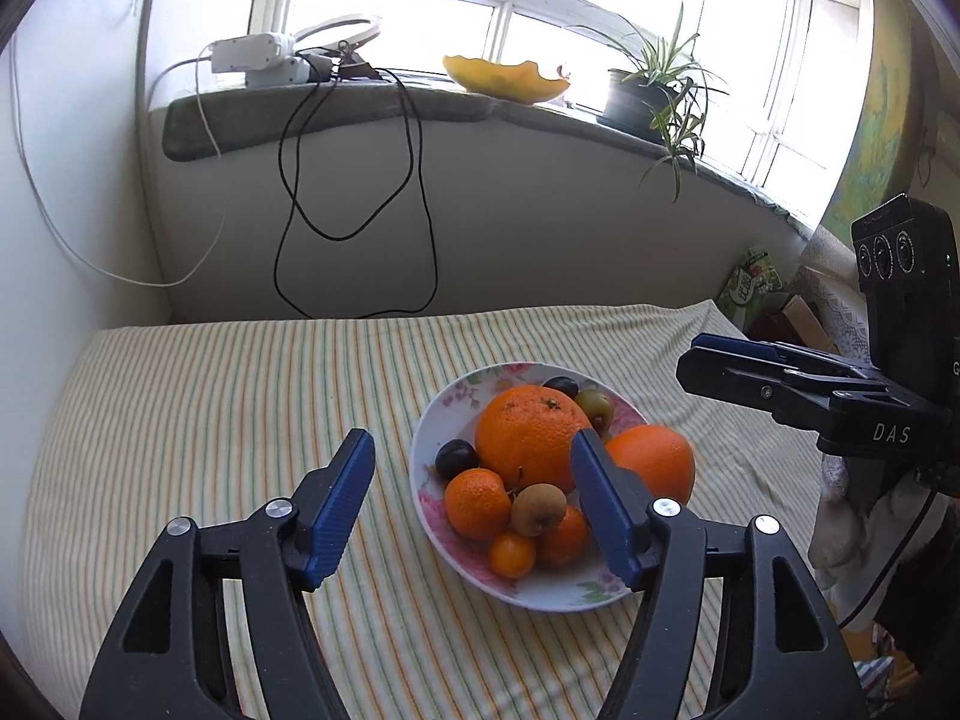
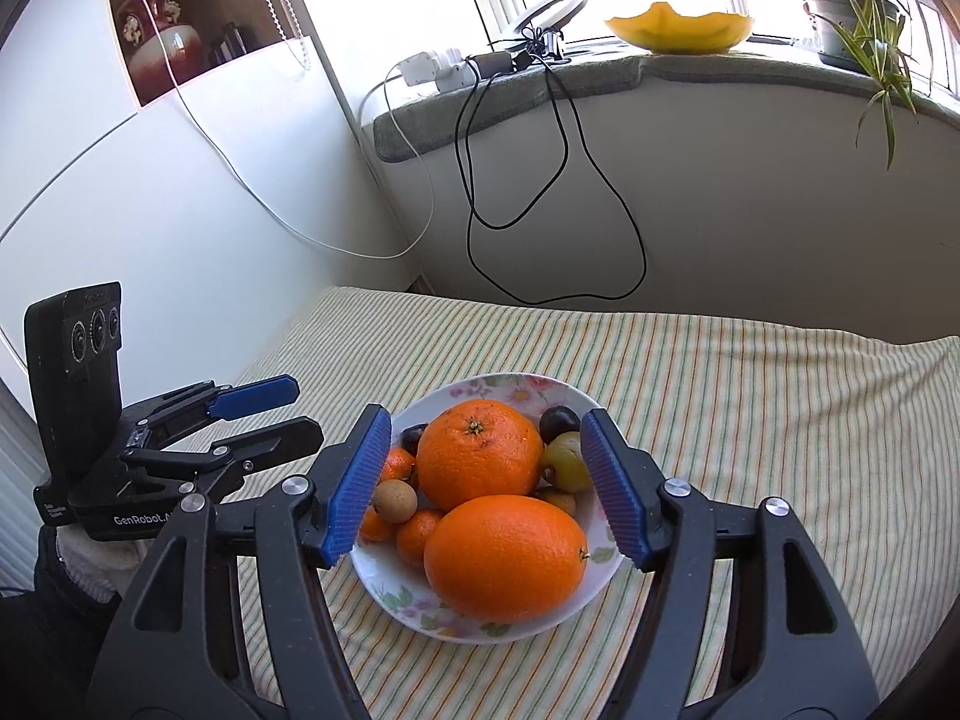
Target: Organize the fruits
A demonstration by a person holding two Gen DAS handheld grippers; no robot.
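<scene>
A floral white bowl [image 1: 456, 564] [image 2: 390, 591] sits on the striped cloth, filled with fruit: two large oranges [image 1: 531, 435] [image 2: 504, 558], small mandarins [image 1: 477, 503], dark plums [image 1: 456, 458], brown and green small fruits [image 1: 538, 508] [image 2: 567, 461]. My left gripper [image 1: 474, 510] is open and empty, above the bowl's near left side. My right gripper [image 2: 489, 489] is open and empty, hovering over the bowl with a finger on each side of the oranges. The right gripper shows at the right edge of the left wrist view [image 1: 774, 381]; the left one shows at the left of the right wrist view [image 2: 258, 414].
The striped cloth [image 1: 210, 420] [image 2: 780, 450] covers the surface up to a white wall. A windowsill behind holds a yellow dish [image 1: 504, 79] [image 2: 678, 30], a potted plant [image 1: 648, 96], a power strip [image 1: 264, 60] and hanging cables [image 2: 540, 192]. Boxes [image 1: 756, 288] lie at the right.
</scene>
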